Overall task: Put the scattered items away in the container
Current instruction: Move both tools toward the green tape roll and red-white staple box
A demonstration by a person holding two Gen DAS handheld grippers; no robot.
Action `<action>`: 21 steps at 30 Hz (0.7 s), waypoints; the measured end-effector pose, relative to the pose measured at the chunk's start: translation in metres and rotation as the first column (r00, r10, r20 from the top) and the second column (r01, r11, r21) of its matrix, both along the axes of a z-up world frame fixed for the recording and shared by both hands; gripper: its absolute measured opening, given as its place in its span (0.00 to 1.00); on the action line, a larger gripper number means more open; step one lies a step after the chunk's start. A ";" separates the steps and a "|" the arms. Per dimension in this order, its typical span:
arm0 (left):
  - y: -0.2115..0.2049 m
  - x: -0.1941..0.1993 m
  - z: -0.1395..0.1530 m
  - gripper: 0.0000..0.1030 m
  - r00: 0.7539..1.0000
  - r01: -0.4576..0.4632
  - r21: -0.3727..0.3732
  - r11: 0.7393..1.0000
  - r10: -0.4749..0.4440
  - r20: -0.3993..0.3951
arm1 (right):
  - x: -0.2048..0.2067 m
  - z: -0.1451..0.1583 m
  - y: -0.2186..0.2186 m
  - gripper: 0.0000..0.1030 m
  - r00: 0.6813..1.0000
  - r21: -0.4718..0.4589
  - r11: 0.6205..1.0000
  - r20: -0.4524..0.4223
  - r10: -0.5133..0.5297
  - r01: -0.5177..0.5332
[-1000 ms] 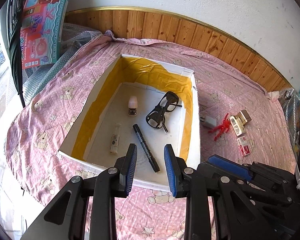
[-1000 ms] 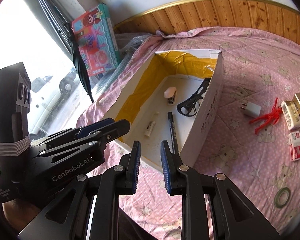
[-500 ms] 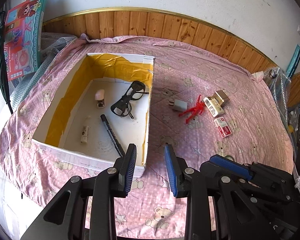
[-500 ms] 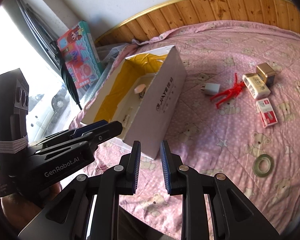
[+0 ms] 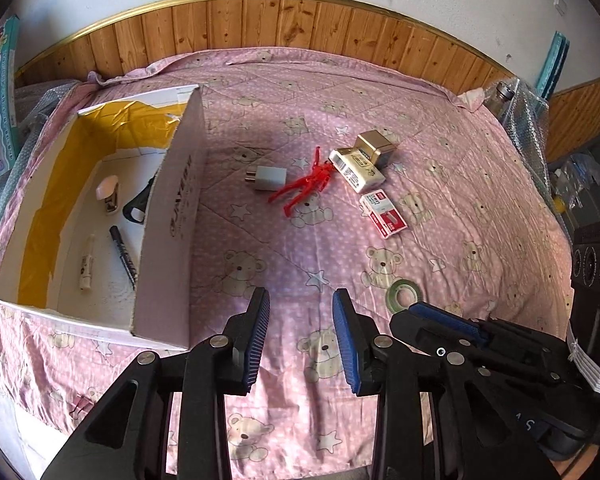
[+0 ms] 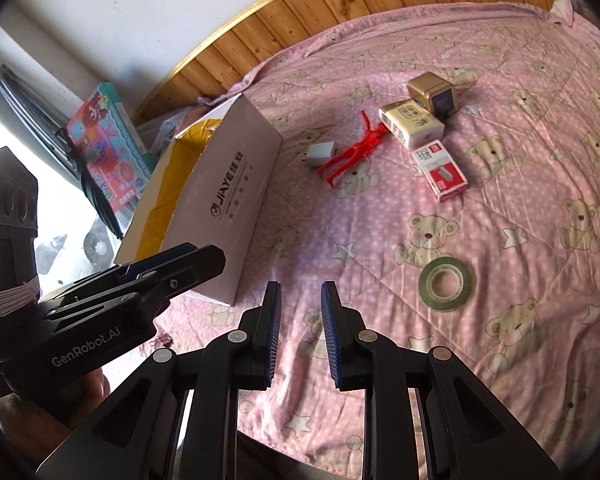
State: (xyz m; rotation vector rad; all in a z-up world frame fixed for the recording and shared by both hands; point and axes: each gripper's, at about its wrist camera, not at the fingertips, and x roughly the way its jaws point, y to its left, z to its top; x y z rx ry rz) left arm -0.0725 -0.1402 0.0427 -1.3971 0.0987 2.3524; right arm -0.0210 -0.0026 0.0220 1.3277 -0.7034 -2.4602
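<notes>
A white cardboard box [image 5: 168, 232] [image 6: 236, 200] with yellow tape inside stands at the left on the pink bedspread. In it lie a marker [image 5: 123, 257], a small tube [image 5: 86, 262], a stapler [image 5: 109, 193] and glasses [image 5: 140, 204]. Scattered to its right are a white charger plug [image 5: 265, 178] [image 6: 320, 154], a red clip [image 5: 306, 184] [image 6: 354, 151], a white pack [image 5: 356, 170] [image 6: 414, 124], a gold cube [image 5: 376, 146] [image 6: 434, 92], a red and white staple box [image 5: 383, 215] [image 6: 440, 170] and a green tape roll [image 5: 404, 294] [image 6: 446, 284]. My left gripper [image 5: 301, 330] is open and holds nothing. My right gripper [image 6: 300, 330] is open too, also without a load.
A wooden panel wall [image 5: 300, 20] borders the far side of the bed. A colourful toy box [image 6: 104, 140] leans at the far left by the window. A bubble-wrapped bundle [image 5: 524, 116] lies at the bed's right edge.
Both grippers have swung to the right, away from above the box and toward the scattered items. The box now sits at the left of both views. Both stay open.
</notes>
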 end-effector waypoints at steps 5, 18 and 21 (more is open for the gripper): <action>0.029 0.000 -0.008 0.34 0.999 0.047 -0.002 0.999 -0.047 0.018 | 0.004 -0.013 0.025 0.23 0.999 -0.020 0.999 0.022 -0.040 0.041; 0.107 -0.020 -0.072 0.34 0.974 0.169 0.022 0.985 -0.171 0.151 | -0.010 -0.056 0.100 0.23 0.976 -0.004 0.983 0.124 -0.180 0.182; 0.118 -0.024 -0.091 0.34 0.965 0.184 0.016 0.983 -0.184 0.184 | -0.016 -0.065 0.118 0.23 0.968 0.007 0.978 0.145 -0.206 0.207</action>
